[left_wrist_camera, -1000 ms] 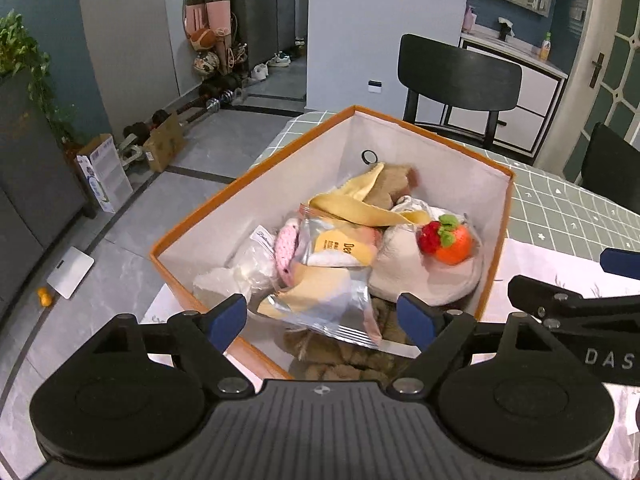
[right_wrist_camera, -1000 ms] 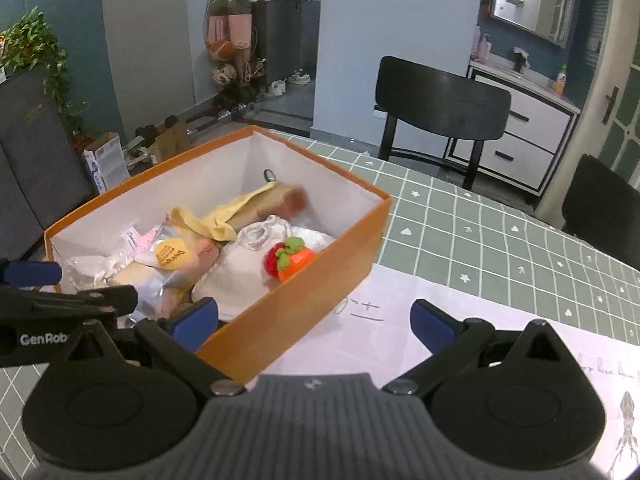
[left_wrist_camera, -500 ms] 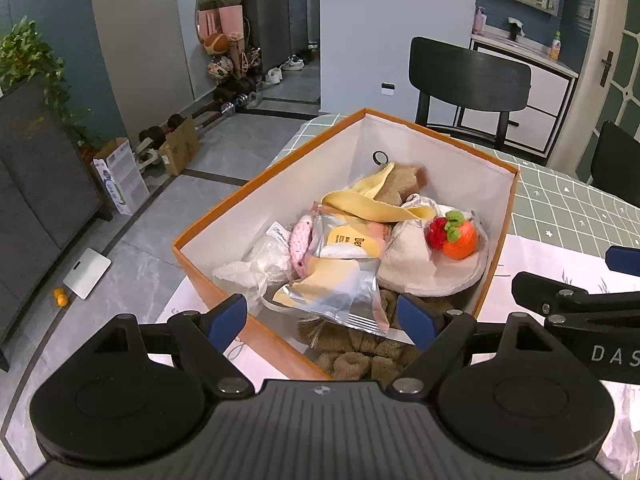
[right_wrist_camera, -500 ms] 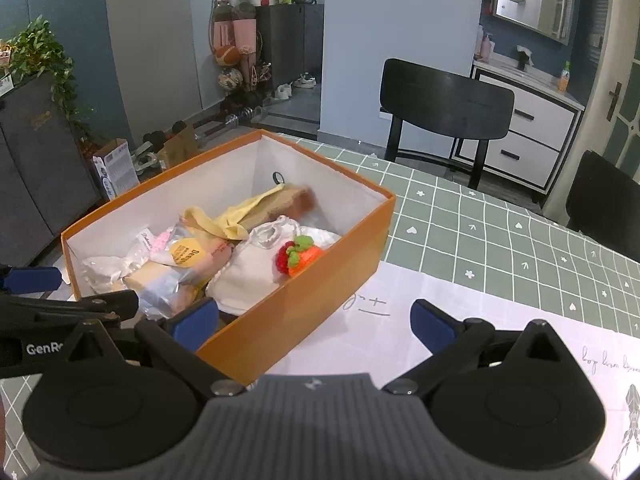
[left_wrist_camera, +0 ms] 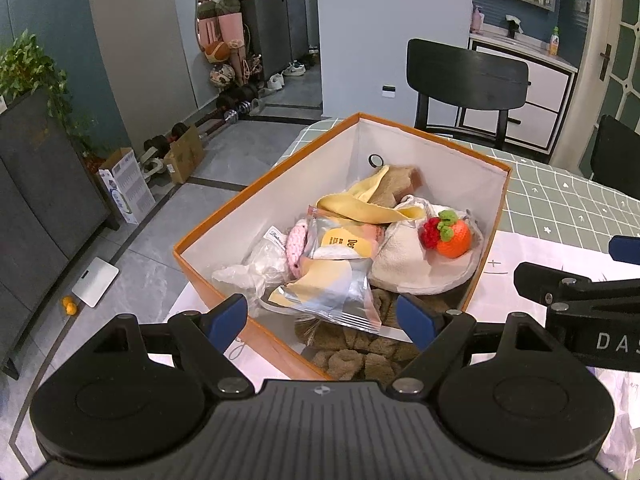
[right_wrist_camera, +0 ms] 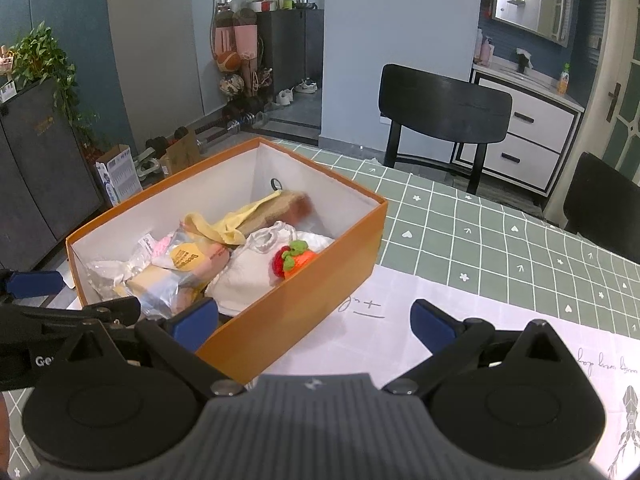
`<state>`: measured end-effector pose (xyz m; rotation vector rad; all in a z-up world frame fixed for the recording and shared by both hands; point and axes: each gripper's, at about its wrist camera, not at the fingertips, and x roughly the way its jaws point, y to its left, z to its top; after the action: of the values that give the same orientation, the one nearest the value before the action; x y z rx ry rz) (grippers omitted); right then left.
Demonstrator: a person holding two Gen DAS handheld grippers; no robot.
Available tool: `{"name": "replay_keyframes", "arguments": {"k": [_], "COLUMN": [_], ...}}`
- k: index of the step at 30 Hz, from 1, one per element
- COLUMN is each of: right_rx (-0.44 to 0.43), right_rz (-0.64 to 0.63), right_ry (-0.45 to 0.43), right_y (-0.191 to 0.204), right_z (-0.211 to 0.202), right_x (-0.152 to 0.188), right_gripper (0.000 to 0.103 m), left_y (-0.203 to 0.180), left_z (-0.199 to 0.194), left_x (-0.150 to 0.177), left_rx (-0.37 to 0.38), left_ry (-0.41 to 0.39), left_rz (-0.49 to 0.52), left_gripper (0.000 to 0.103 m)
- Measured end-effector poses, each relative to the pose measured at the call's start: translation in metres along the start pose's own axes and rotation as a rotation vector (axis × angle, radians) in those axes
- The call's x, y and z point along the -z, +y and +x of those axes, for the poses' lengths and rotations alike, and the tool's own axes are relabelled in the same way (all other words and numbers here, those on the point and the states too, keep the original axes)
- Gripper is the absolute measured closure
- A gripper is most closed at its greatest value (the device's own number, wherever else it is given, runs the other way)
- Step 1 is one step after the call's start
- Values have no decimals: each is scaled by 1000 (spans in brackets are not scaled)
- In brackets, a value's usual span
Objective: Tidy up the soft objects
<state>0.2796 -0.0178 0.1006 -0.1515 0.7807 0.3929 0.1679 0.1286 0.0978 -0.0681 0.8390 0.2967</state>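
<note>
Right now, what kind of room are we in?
Most likely a home dining area. A green checked table has black chairs around it, a white drawer cabinet stands behind, and shoes and balls sit down the hallway.

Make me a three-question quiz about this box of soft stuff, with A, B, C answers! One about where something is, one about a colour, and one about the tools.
1. Where is the crocheted orange?
A. on the cream pouch in the box
B. on the floor
C. on the chair seat

2. What colour is the outside of the box?
A. blue
B. orange
C. black

3. How are the left tool and right tool?
A. both open and empty
B. both clamped on a toy
C. one holding the yellow cloth

Answers:
1 A, it sits on the pouch by the box's right wall.
2 B, the walls are orange outside and white inside.
3 A, their blue pads stand wide apart around nothing.
</note>
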Motion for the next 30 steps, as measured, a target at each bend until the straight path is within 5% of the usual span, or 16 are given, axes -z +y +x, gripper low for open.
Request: {"name": "replay_keyframes", "arguments": {"k": [30], "right_rx": [30], "right_rz": [-29], "right_ry": [-2], "right_y": [0], "right_z": [-2], "right_x": [1], "right_gripper": [3], "left_y": [-5], "left_z": [3], "left_x": [4], "left_rx": [-8], "left_ry": [11], "left_rz": [3], "left_gripper": [6]}}
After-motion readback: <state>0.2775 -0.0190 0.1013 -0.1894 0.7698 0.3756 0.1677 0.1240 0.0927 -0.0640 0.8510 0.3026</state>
